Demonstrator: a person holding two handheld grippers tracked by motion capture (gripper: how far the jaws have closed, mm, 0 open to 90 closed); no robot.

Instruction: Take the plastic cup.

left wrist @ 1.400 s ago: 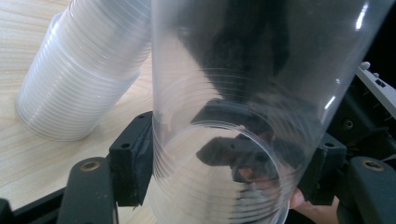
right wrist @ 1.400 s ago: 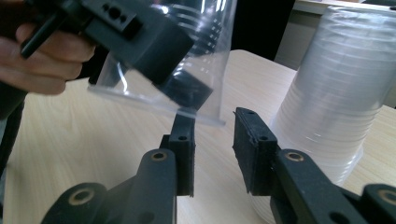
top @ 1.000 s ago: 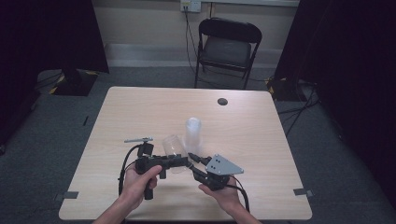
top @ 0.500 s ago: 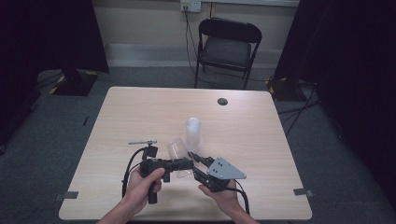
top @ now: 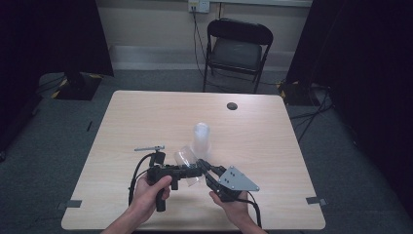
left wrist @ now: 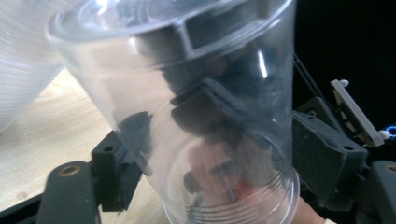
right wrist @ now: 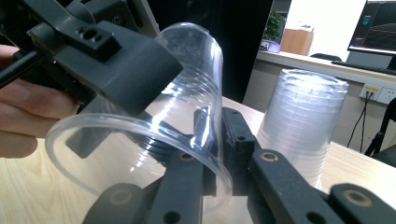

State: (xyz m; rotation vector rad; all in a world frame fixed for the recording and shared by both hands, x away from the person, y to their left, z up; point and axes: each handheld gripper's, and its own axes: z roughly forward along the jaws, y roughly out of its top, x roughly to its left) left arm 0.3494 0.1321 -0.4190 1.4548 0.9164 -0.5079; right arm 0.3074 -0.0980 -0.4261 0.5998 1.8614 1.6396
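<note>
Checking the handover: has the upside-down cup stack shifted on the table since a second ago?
No. The cup stack stands at the same spot relative to the dark table grommet.

cup (top: 184,157): clear plastic, ribbed near the base, empty, lying tilted on its side above the table's near middle
cup rim (right wrist: 140,140): facing the right gripper view's camera, wall sitting between that gripper's jaws
cup base (left wrist: 233,205): pointing toward the left gripper view's camera
stack (top: 200,139): clear cups nested, standing upside down just behind the cup
</note>
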